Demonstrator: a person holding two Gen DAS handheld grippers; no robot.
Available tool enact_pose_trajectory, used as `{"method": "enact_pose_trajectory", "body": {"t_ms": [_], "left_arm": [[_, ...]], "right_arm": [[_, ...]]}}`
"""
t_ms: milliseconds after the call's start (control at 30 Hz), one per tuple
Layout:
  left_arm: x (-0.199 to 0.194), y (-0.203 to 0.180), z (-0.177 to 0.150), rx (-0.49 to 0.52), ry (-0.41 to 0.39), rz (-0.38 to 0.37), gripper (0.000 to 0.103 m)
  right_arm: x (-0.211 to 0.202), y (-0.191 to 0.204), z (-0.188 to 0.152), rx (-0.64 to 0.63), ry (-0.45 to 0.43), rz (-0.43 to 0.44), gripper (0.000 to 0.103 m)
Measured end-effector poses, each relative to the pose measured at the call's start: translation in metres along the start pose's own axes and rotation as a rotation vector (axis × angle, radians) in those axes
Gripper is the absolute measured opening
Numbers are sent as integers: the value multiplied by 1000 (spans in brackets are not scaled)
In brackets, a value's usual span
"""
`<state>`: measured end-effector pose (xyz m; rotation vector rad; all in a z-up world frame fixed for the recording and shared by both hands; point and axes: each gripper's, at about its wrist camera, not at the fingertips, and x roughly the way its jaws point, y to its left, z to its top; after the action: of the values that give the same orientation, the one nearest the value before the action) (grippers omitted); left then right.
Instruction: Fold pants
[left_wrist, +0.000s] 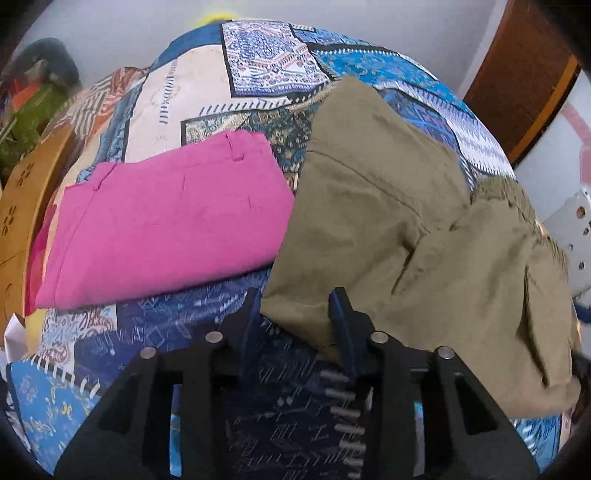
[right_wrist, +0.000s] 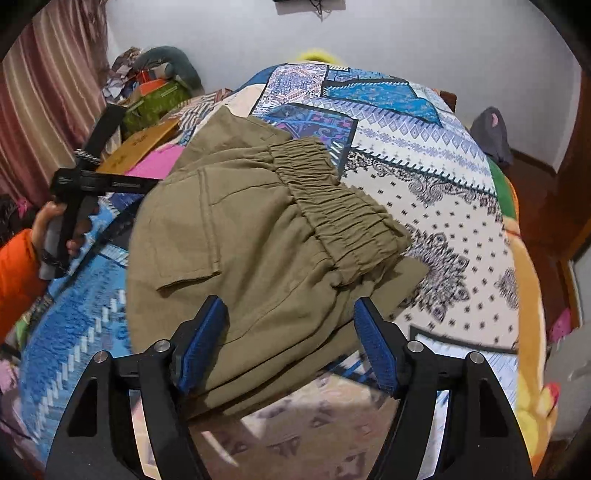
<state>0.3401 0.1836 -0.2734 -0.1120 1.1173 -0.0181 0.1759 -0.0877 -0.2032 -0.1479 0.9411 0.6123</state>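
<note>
Olive pants (left_wrist: 369, 221) lie partly folded on the patterned bedspread (left_wrist: 258, 66), pocket and elastic waistband (right_wrist: 332, 199) facing up. My left gripper (left_wrist: 295, 306) stands over their near left corner. That corner lies between the fingers with a gap still showing, so the gripper is open. My right gripper (right_wrist: 290, 321) straddles the near edge of the olive pants (right_wrist: 258, 229), its jaws wide and open, the blue pads (right_wrist: 201, 347) beside the cloth. A hand in an orange sleeve (right_wrist: 51, 221) holds the left tool at the pants' left side.
Folded pink pants (left_wrist: 166, 214) lie left of the olive ones. A wooden board (left_wrist: 22, 221) borders the bed's left side, and clutter (right_wrist: 155, 88) sits by the curtain (right_wrist: 37, 92). A grey item (right_wrist: 491, 133) sits at the far right, with dark wooden furniture (left_wrist: 524, 74) beyond.
</note>
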Motion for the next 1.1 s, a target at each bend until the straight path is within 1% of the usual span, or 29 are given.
{"method": "enact_pose_trajectory", "body": {"t_ms": [100,200,300,400,467,600,667,767,933,1033,1100], "left_arm": [[0,3,-3,-6,16,-15,37],[-7,-4,-10,18,13,19,37],[-16,-16,-18,60,1,63,36],[-21,-25,-27,89,-5,73,35],[-25,-27,-31,90,-14,74,35],[-33,-32,-39,63,-30,70,35],[-35,-34,-42,58,-42,79,35],[-39,-37,-46,51,-60,87,35],[-46,-37,-49,40,-57,113,35],[-55,-30,-54,28,-57,137,35],[-58,-23,-57,-1,-53,128,35]], "right_arm": [[3,-3,1,-46,2,-19,68],[5,-10,3,-82,6,-48,67],[12,-24,6,-61,21,-37,67],[24,-43,10,-10,48,-17,68],[31,-50,14,-7,58,-29,68],[44,-58,26,-45,65,-89,68],[52,-63,31,-50,69,-118,68],[60,-70,35,-28,72,-129,68],[55,-70,37,-2,74,-141,68],[40,-71,38,30,75,-148,68],[25,-70,37,53,47,-149,68]]}}
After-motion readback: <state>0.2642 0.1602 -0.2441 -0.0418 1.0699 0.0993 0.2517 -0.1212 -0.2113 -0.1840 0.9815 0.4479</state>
